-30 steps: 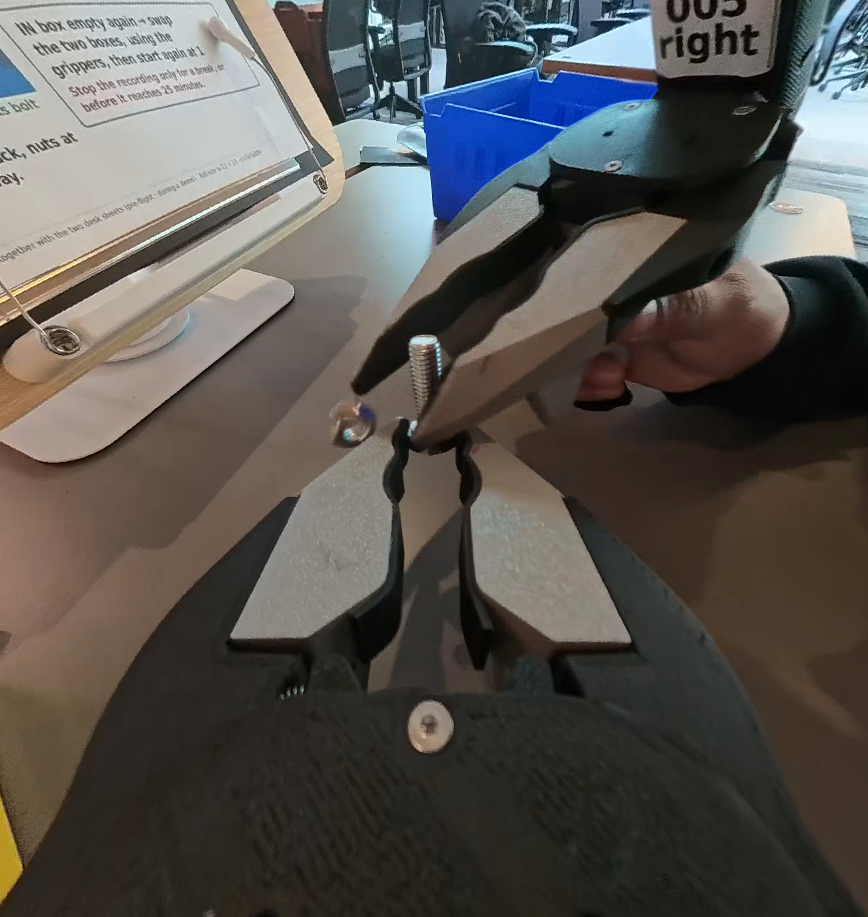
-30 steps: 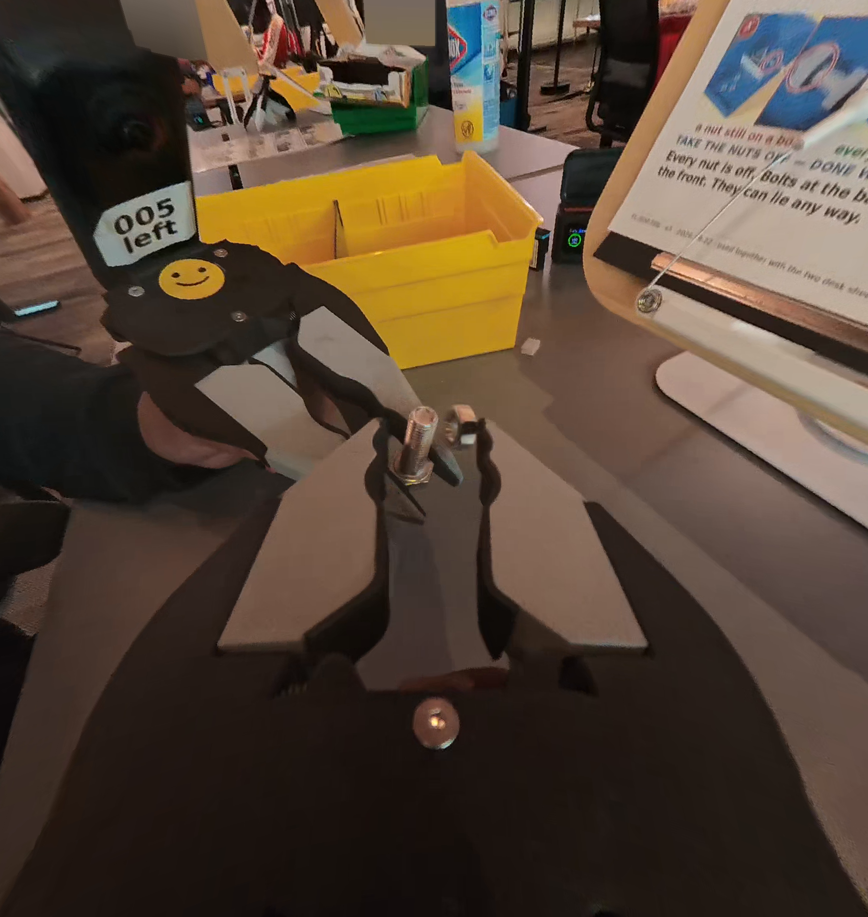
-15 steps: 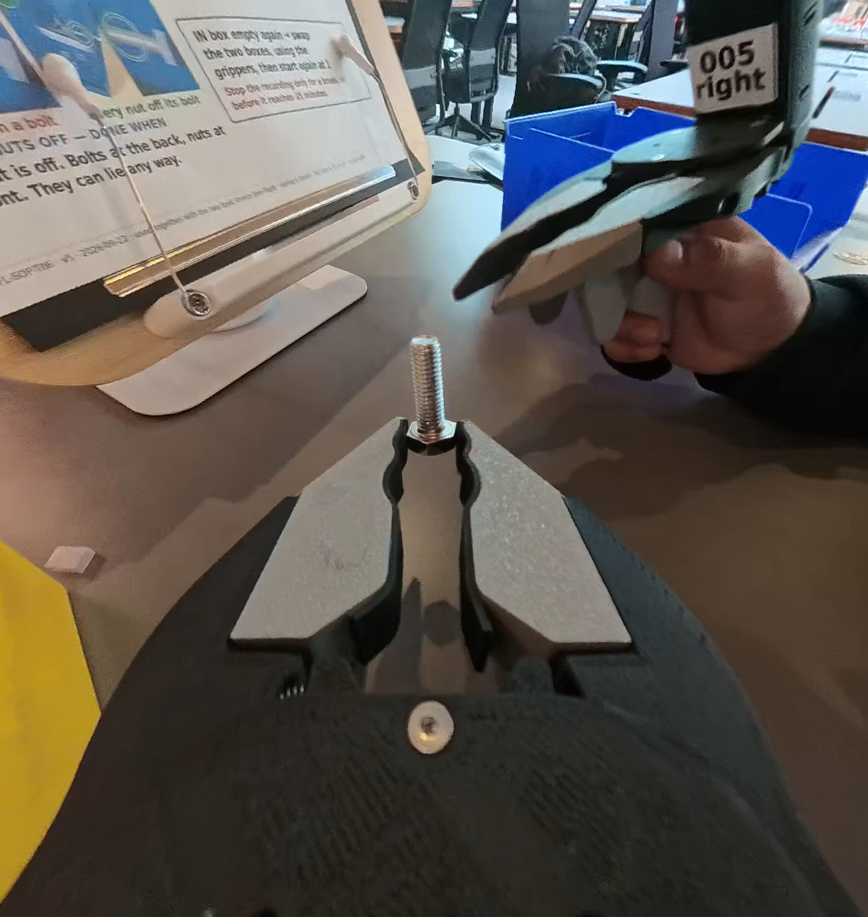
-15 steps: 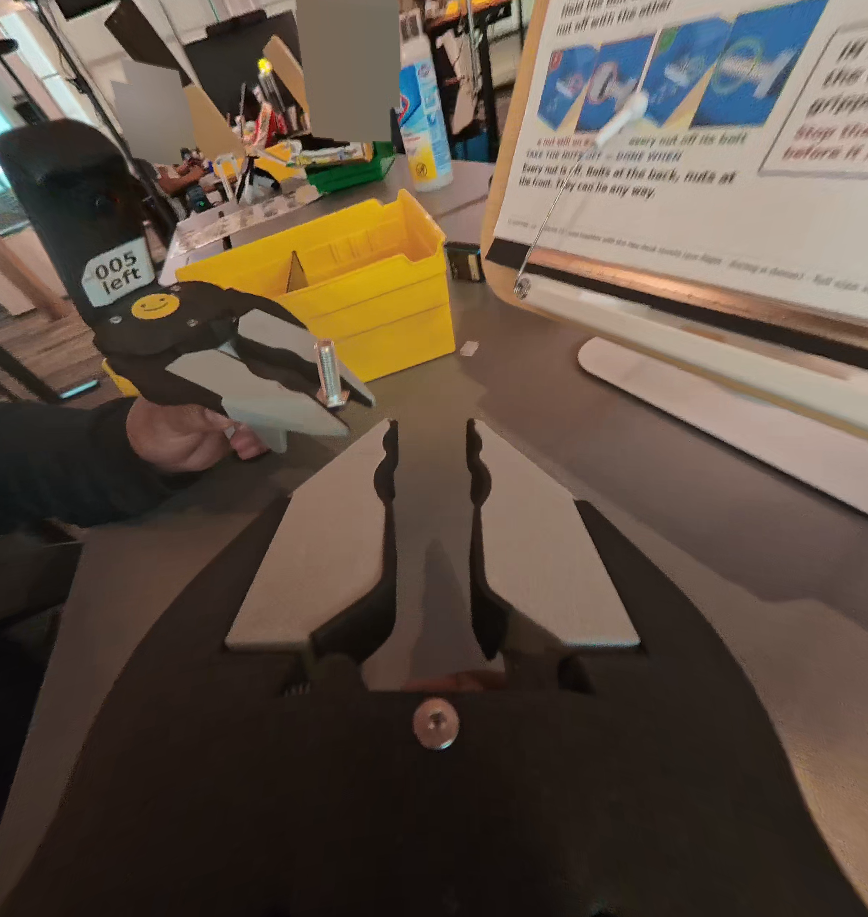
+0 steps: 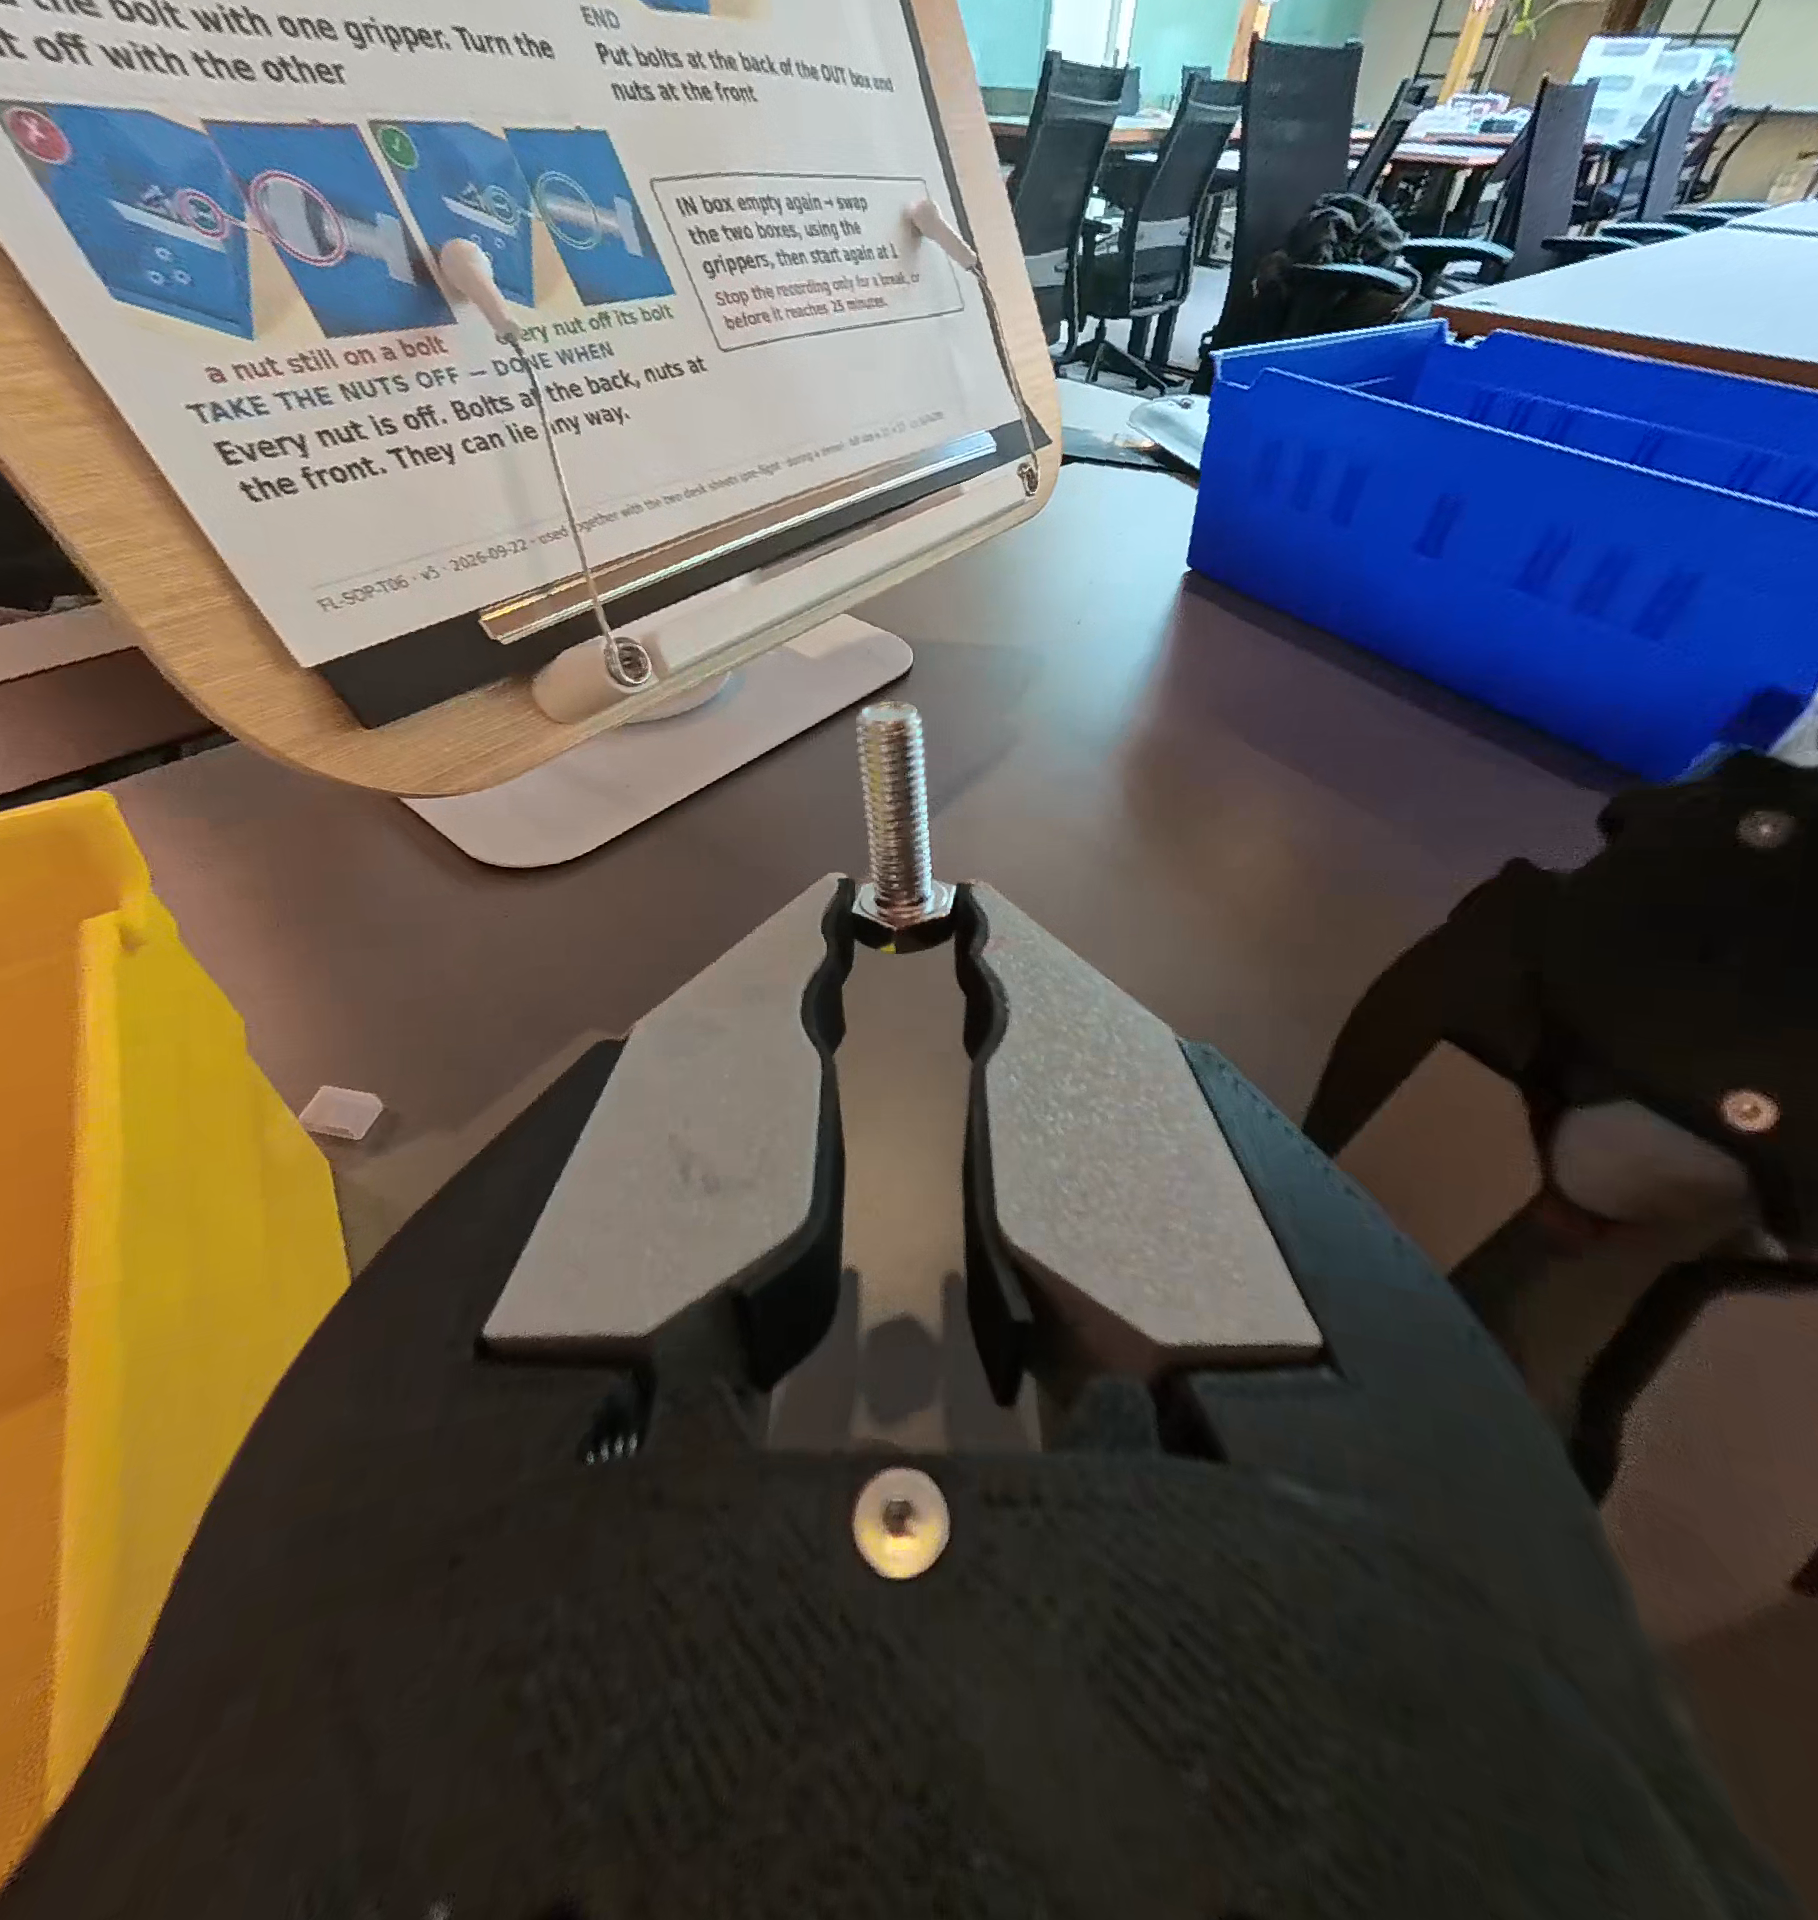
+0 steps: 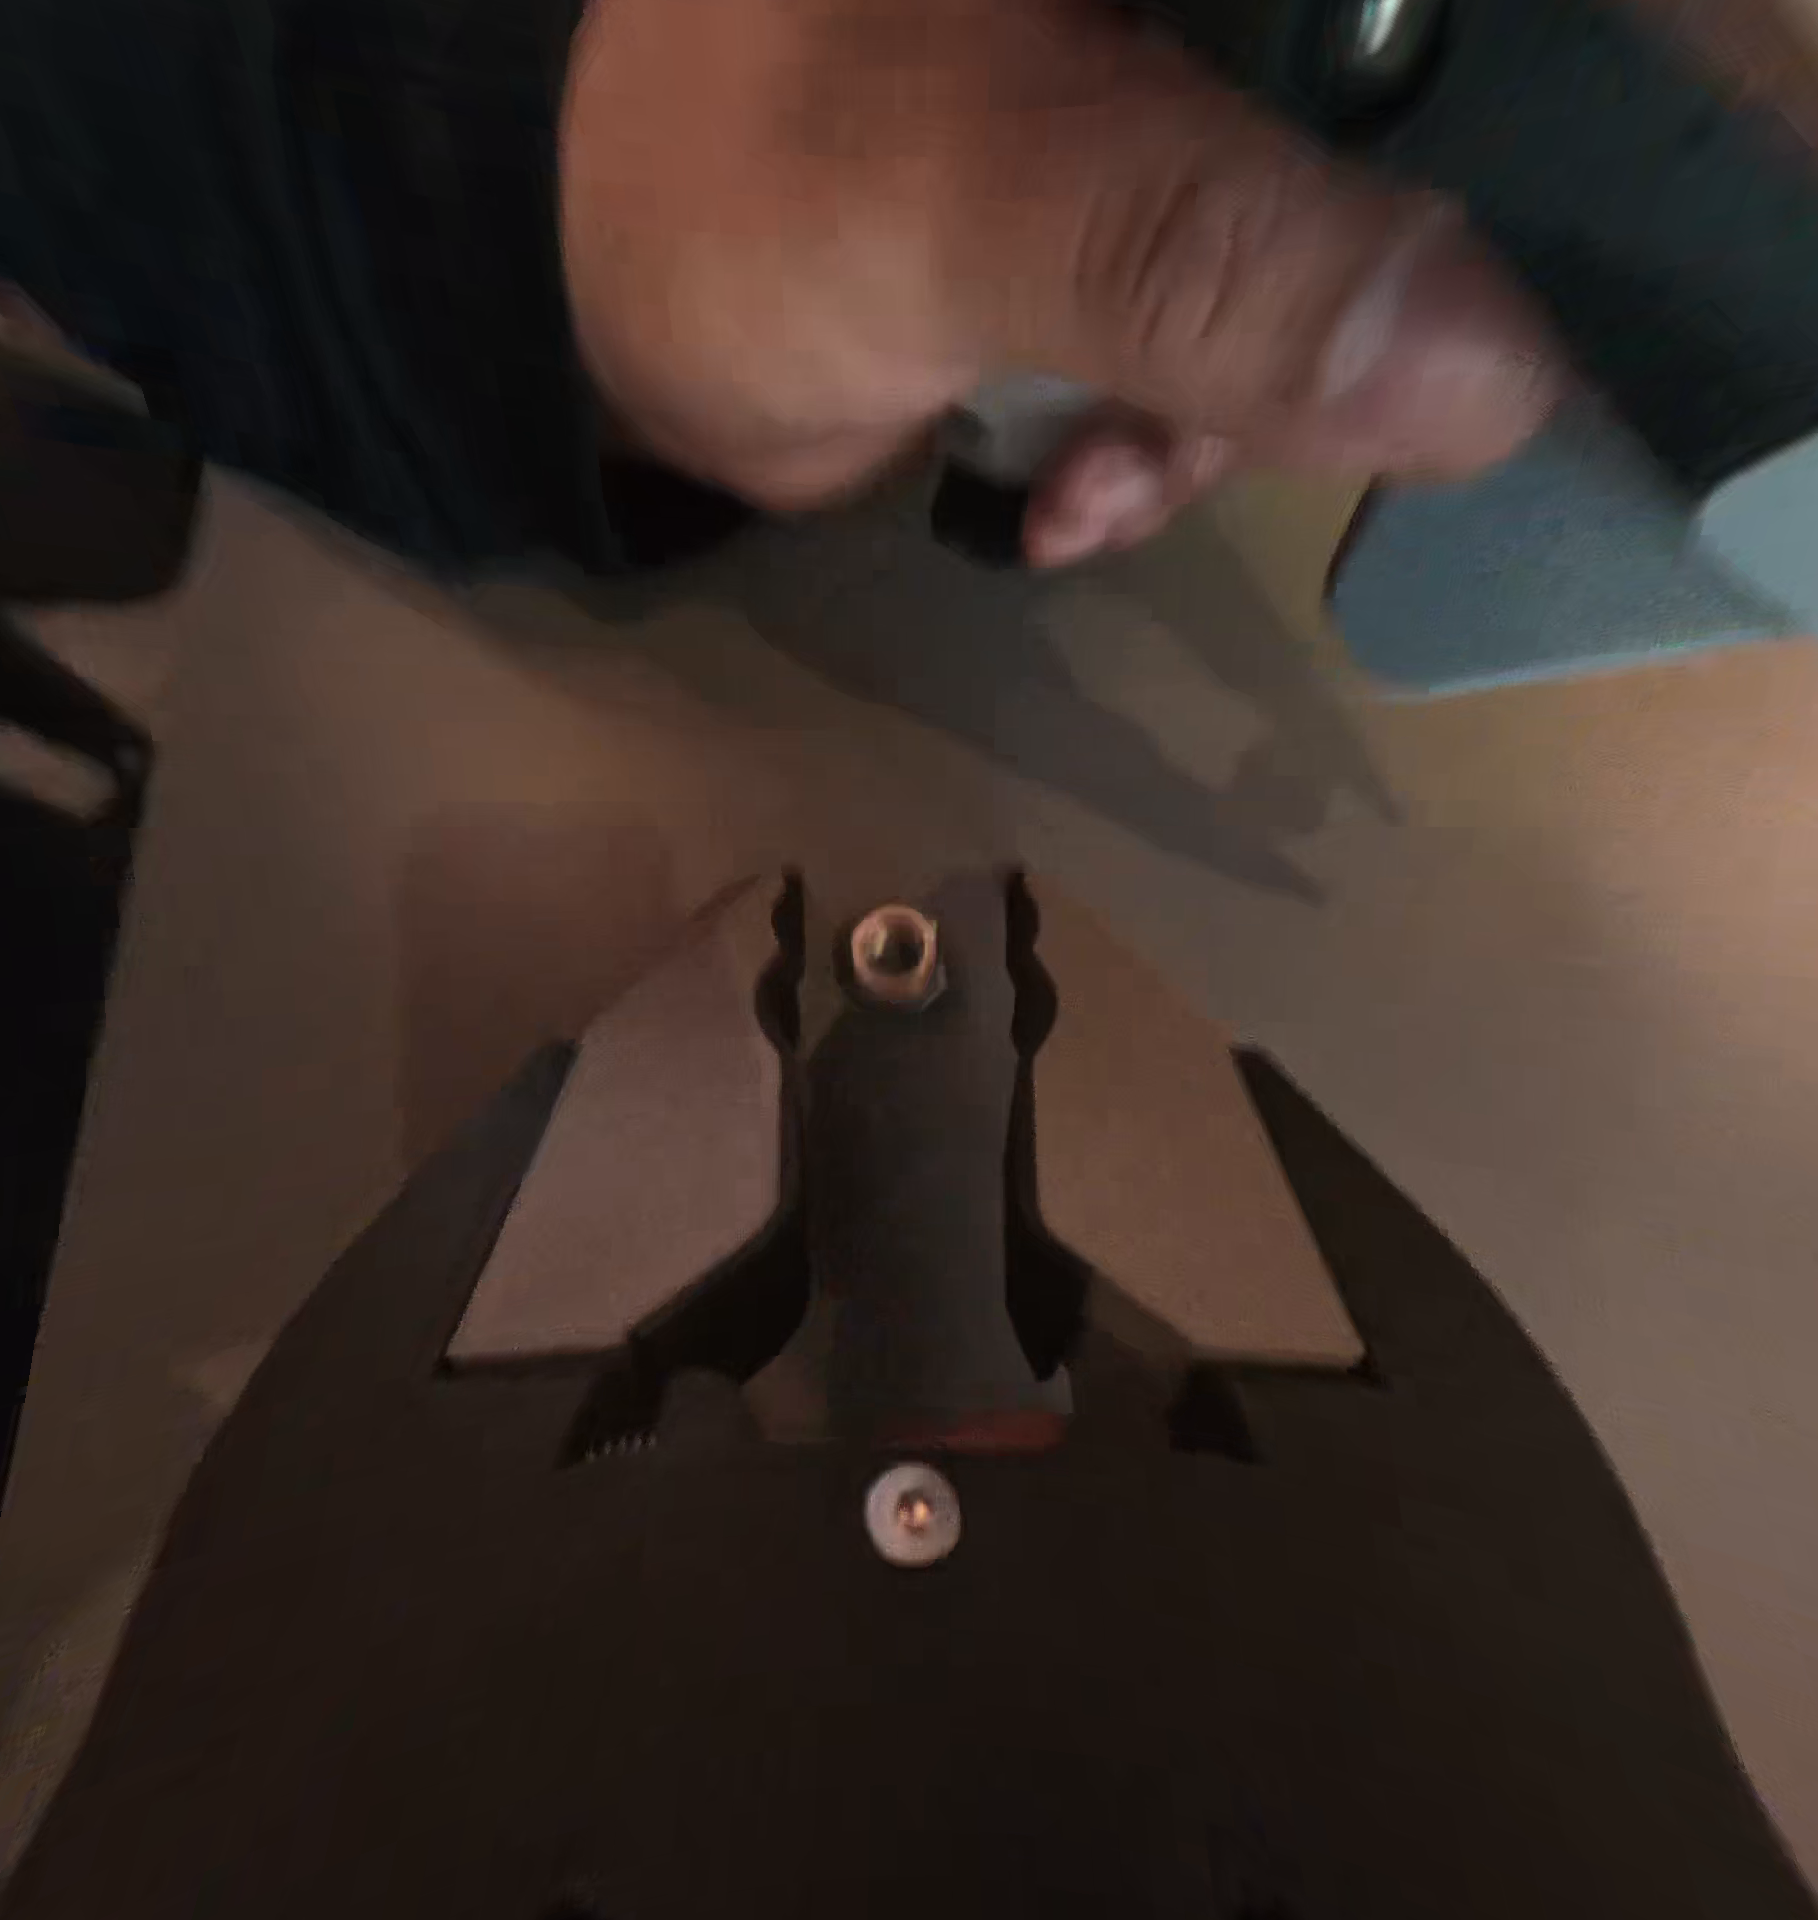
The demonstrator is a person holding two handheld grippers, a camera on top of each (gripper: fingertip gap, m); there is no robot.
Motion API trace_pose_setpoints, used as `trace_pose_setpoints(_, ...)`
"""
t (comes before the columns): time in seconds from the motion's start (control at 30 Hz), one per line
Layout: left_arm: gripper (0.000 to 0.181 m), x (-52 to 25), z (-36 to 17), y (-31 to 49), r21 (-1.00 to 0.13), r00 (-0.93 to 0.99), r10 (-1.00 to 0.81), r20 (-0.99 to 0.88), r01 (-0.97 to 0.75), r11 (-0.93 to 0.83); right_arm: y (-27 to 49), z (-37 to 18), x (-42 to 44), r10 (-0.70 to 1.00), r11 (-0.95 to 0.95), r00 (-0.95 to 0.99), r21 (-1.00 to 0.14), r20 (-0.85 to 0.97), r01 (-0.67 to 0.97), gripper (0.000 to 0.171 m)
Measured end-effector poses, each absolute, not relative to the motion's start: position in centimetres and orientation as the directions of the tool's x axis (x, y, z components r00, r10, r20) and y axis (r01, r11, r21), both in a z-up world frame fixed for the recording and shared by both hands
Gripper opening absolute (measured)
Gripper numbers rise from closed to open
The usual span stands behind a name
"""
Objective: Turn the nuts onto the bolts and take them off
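Note:
My left gripper (image 5: 897,906) is shut on the hex head of a silver bolt (image 5: 892,800), which stands upright with its bare thread up, above the dark table (image 5: 1144,748). My right gripper (image 6: 897,904) points down at the table, jaws open. A small nut (image 6: 889,956) lies flat on the table between its fingertips, touching neither finger. That view is blurred. The right gripper's black body (image 5: 1736,935) shows at the right edge of the left wrist view. The left gripper's finger (image 6: 1144,707) and the hand holding it (image 6: 884,260) show above the nut.
A yellow bin (image 5: 105,1195) stands at the near left and a blue bin (image 5: 1507,540) at the far right. A wooden stand holding an instruction sheet (image 5: 469,364) is behind the bolt. A small white chip (image 5: 342,1114) lies on the table. Office chairs stand beyond.
The nut came off the bolt and dropped to the table. My right gripper pulled away from the bolt, then tipped down over the nut. My left gripper kept hold of the bolt.

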State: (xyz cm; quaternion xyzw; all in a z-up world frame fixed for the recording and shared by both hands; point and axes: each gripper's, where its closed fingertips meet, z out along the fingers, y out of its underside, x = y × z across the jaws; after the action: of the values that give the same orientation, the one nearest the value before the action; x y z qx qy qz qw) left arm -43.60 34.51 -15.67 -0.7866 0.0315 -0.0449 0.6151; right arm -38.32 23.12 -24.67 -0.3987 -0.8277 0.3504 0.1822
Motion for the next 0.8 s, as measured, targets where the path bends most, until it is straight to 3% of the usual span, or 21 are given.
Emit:
trace_pose_setpoints(0.13,0.017,-43.5,-15.4,34.3,-0.973,0.993,-0.115,0.03,0.003,-0.229,24.0,-24.4,-37.6,0.792,0.392,-0.609,-0.734,-0.037,0.554,0.014)
trace_pose_setpoints(0.43,0.017,-41.2,-16.5,34.4,-0.962,0.971,-0.239,0.009,-0.056,-0.266,31.2,-24.4,-36.2,0.879,0.328,-0.477,-0.717,-0.008,0.615,0.014)
trace_pose_setpoints(0.8,0.016,-39.0,-16.9,34.2,-0.946,0.946,-0.307,-0.106,-0.191,-0.263,31.3,-20.5,-36.8,0.891,0.227,-0.454,-0.881,0.017,0.414,0.027)
